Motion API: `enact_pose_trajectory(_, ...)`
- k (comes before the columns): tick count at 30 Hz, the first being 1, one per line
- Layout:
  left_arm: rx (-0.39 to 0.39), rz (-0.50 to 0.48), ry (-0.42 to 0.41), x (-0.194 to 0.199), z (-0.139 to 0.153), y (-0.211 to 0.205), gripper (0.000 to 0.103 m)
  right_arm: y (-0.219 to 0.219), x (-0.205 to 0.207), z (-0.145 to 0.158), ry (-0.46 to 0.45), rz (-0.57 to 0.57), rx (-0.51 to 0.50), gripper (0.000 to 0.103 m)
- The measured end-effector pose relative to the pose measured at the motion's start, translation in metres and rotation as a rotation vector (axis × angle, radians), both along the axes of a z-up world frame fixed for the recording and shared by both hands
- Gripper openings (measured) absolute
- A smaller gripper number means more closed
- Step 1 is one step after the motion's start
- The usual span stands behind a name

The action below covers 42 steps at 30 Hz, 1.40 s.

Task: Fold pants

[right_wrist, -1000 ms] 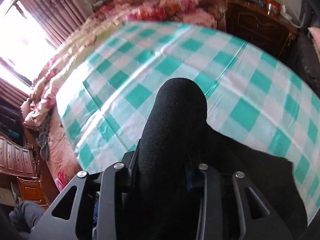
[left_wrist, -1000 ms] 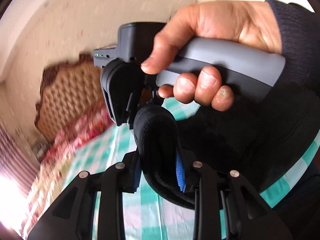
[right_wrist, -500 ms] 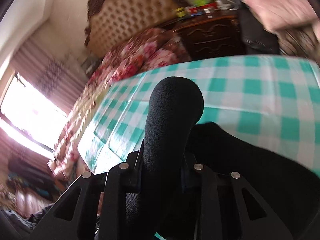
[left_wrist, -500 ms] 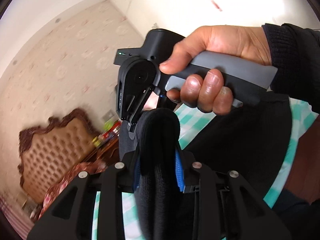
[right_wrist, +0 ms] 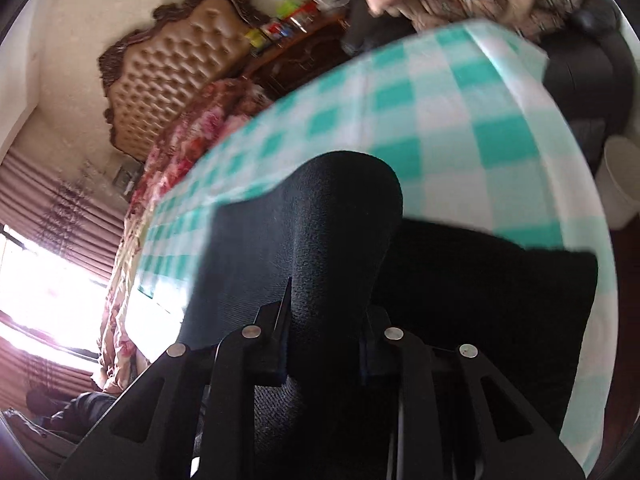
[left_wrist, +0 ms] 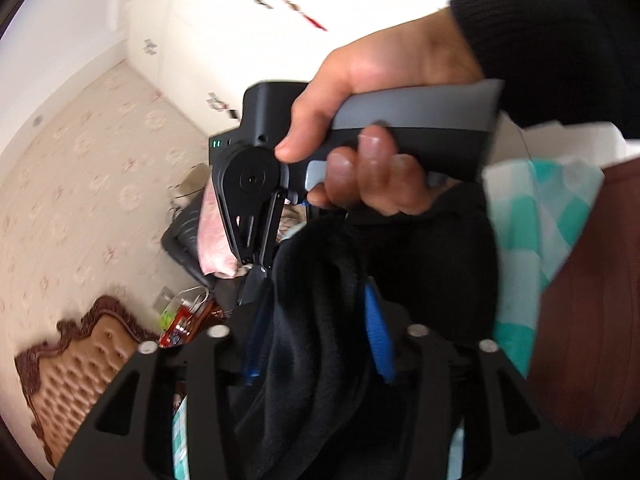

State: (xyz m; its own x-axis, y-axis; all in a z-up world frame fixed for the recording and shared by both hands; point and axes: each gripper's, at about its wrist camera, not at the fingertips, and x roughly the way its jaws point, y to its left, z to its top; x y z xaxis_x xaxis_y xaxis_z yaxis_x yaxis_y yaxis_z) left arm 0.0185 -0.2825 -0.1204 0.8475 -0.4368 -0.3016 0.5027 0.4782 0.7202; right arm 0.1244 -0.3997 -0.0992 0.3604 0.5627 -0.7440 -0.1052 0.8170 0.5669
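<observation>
The black pants (right_wrist: 340, 220) lie partly on the teal-checked tablecloth (right_wrist: 460, 112), with a thick fold raised into my right gripper (right_wrist: 324, 320), which is shut on it. In the left wrist view another fold of the pants (left_wrist: 320, 280) stands between the blue pads (left_wrist: 378, 336) of my left gripper (left_wrist: 316, 340). Its jaws are opening and stand wider than the cloth. Just ahead a hand (left_wrist: 360, 168) holds the right gripper (left_wrist: 256, 264), whose tips sit at the same bundle of cloth. A corner of the tablecloth (left_wrist: 532, 216) hangs at right.
A tufted brown headboard (right_wrist: 160, 80) and floral bedding (right_wrist: 188, 128) lie beyond the table. A dark wooden dresser (right_wrist: 296, 40) carries bottles. A black leather chair (right_wrist: 580, 64) and a white bucket (right_wrist: 624, 180) stand off the table's right edge. Bright window at left.
Both hands swung sideways and rolled while carrying the pants, so the room turned in both views. My left jaws spread apart. The right gripper kept its hold on the fold.
</observation>
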Motion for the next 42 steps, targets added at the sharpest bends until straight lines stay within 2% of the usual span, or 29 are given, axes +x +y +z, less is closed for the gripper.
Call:
enact_pose_trajectory(2,0.013,-0.022,-0.03,-0.004,-0.004,0.005,0.069,-0.006,0.0,-0.015,0.02,0.011,0.0,0.024)
enact_pose_trajectory(3,0.023,-0.023,-0.053,-0.005,-0.007,0.007,0.071,-0.006,-0.001,-0.019,0.023,0.016,0.0,0.025)
enact_pose_trajectory(5,0.044,-0.012,-0.041,0.0,-0.009,0.011,0.071,-0.006,-0.002,-0.019,0.016,0.037,-0.008,0.026)
enact_pose_trajectory(7,0.08,0.0,-0.014,0.003,-0.014,0.007,0.071,-0.006,-0.002,-0.018,0.029,0.044,-0.037,0.031)
enact_pose_trajectory(11,0.11,0.016,0.003,0.016,-0.019,0.026,0.071,-0.007,-0.002,-0.012,0.029,0.072,-0.071,0.042)
enact_pose_trajectory(14,0.156,0.041,0.028,0.012,-0.029,0.033,0.071,-0.004,-0.001,-0.01,0.036,0.091,-0.096,0.043)
enact_pose_trajectory(15,0.183,0.042,0.031,0.009,-0.042,0.04,0.071,-0.003,0.0,-0.009,0.039,0.095,-0.101,0.043)
enact_pose_trajectory(18,0.22,0.052,0.001,0.002,-0.055,0.039,0.071,-0.003,0.001,-0.009,0.047,0.095,-0.101,0.043)
enact_pose_trajectory(19,0.221,0.06,-0.009,0.001,-0.055,0.04,0.068,-0.003,0.002,-0.011,0.048,0.093,-0.1,0.043)
enact_pose_trajectory(20,0.222,0.074,-0.01,0.006,-0.056,0.04,0.059,-0.004,0.003,-0.012,0.049,0.09,-0.1,0.043)
enact_pose_trajectory(22,0.228,0.103,0.02,0.015,-0.059,0.041,0.05,-0.002,0.002,-0.012,0.049,0.08,-0.107,0.043)
enact_pose_trajectory(24,0.248,0.101,0.007,0.021,-0.065,0.04,0.041,0.001,0.002,-0.012,0.043,0.072,-0.122,0.042)
enact_pose_trajectory(26,0.253,0.09,-0.005,0.018,-0.063,0.036,0.026,0.005,0.0,-0.006,0.024,0.057,-0.133,0.032)
enact_pose_trajectory(27,0.24,0.088,-0.022,0.017,-0.058,0.037,0.025,0.005,-0.002,0.002,0.006,0.063,-0.131,0.025)
enact_pose_trajectory(30,0.208,0.087,-0.084,0.014,-0.04,0.037,0.023,0.004,-0.011,0.035,-0.082,0.076,-0.147,0.023)
enact_pose_trajectory(34,0.191,0.046,-0.097,0.012,-0.02,0.028,0.023,-0.007,-0.021,0.066,-0.143,0.066,-0.204,0.023)
enact_pose_trajectory(38,0.193,-0.001,-0.112,0.01,-0.018,0.014,0.023,-0.026,-0.03,0.068,-0.145,0.027,-0.239,0.023)
enact_pose_trajectory(42,0.228,-0.051,-0.069,0.013,-0.036,0.0,0.023,-0.043,-0.031,0.041,-0.098,-0.022,-0.236,0.023)
